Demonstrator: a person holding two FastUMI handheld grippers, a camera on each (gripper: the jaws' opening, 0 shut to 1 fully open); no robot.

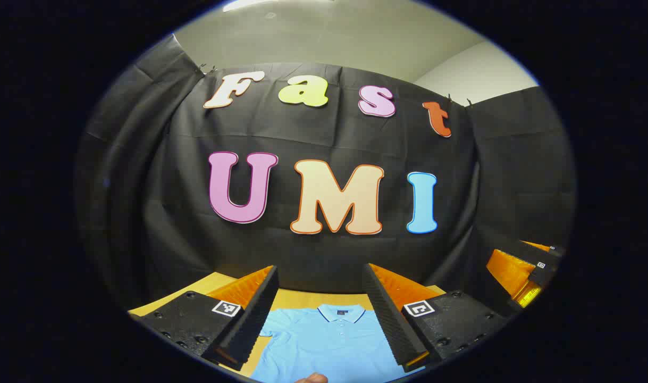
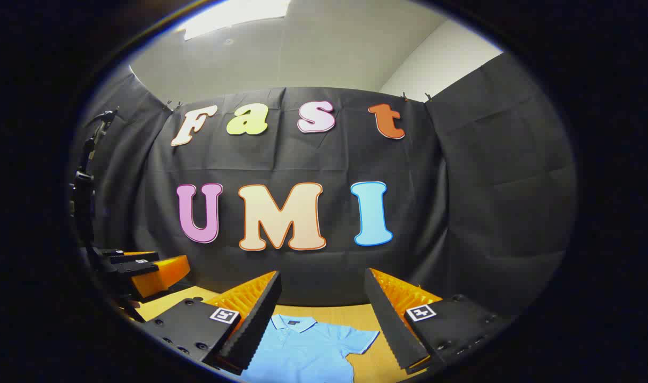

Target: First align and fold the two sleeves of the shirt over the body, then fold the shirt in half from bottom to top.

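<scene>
A light blue polo shirt lies flat on the wooden table, collar toward the booth wall. My left gripper hangs above it, open, nothing between its fingers. In the right gripper view the same shirt shows with one short sleeve spread out to the right. My right gripper is open above it and holds nothing. The right gripper appears at the right edge of the left gripper view, and the left gripper at the left edge of the right gripper view.
The wooden table runs back to the black cloth wall. A fingertip pokes in at the bottom of the left gripper view. A dark stand rises at the far left of the right gripper view.
</scene>
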